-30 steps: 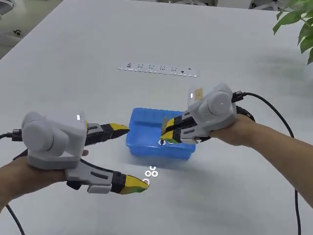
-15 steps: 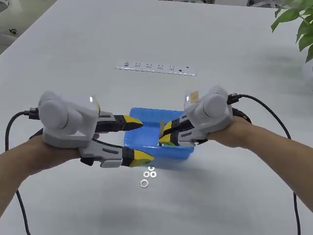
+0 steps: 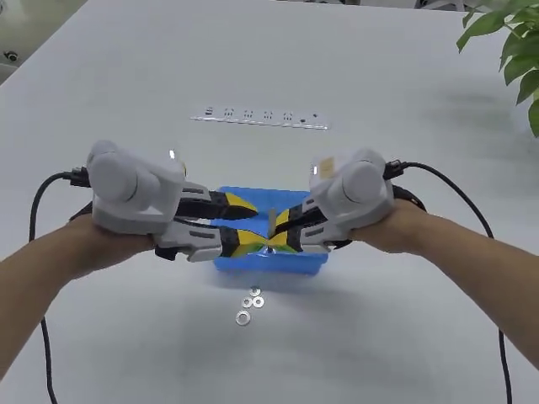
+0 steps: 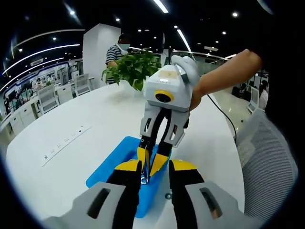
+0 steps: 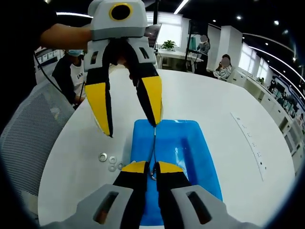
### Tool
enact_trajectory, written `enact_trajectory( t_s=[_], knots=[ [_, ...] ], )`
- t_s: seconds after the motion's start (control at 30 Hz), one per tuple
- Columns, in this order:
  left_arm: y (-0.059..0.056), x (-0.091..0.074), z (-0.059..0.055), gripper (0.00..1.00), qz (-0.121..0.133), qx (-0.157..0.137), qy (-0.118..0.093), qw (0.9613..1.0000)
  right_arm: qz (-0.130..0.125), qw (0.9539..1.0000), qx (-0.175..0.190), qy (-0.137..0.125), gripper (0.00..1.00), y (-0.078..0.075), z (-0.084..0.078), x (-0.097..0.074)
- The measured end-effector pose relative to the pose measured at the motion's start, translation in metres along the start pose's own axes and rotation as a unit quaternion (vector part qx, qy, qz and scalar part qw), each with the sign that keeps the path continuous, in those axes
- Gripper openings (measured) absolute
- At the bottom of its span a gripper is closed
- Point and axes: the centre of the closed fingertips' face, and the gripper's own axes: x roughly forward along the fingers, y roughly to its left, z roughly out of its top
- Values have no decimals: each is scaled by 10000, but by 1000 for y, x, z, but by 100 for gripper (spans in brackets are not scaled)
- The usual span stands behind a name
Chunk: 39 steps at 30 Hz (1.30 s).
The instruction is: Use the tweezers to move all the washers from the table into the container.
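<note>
Legible text: none could be read in any view.
Long white power strip (image 3: 259, 117) on the table: carried small dark marks along its face, too small and blurred to read.

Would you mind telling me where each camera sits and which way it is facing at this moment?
Head view: on the headset, facing forward and down at the blue container; forearms, left hand-held gripper and right hand-held gripper show.
Left gripper view: on the left hand-held gripper, facing along its open jaws at the right one.
Right gripper view: on the right hand-held gripper, facing back at the left one; its jaws clamp the tweezers.
Shared: all three see the container.
</note>
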Motion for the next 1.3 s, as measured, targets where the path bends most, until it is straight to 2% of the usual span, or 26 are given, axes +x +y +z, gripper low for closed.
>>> enact_trajectory(
  t_s=[0.23,0.57,0.77,1.03,1.3],
  knots=[
    [9,9,2,17,50,68,-2,10000,0,10000,-35,-4,8,1,0,-1],
    [8,18,5,8,-81,204,24,9998,19,9999,-114,11,8,1,1,-2],
    [6,17,5,6,-159,362,33,9992,36,9998,-179,22,10,2,1,-2],
    [5,17,6,6,-174,389,32,9991,-44,9999,-139,-4,14,1,2,-5],
    [3,15,12,5,-162,450,-34,9988,-131,9998,-117,-67,18,1,8,-10]
  ],
)
